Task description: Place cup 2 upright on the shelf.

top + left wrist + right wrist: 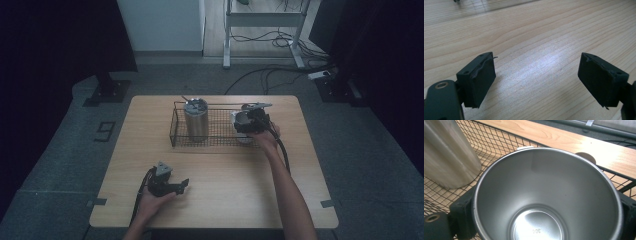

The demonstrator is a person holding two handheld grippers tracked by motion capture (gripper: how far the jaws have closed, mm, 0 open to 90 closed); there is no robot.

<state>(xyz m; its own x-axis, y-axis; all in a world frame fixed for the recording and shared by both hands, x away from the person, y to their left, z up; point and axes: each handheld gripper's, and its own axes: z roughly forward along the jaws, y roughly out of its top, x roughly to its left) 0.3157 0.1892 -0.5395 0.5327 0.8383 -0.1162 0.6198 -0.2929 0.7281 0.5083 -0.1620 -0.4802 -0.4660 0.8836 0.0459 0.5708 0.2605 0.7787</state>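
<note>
Two steel cups (196, 120) in one wire basket (174, 131) — right gripper (250, 122) clamps one cup (544, 200); left gripper (536, 80) gapes empty, nearer the person.

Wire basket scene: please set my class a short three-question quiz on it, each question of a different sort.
1. True or false: the left gripper holds a cup.
2. Which gripper is closed around the open steel cup? A) left B) right C) neither
3. What stands in the left part of the wire basket?

Key
1. False: its jaws stand open above the bare wooden table.
2. B: its jaws sit on both sides of the cup's wall.
3. A tall steel tumbler, upright, with a lid on it.
</note>
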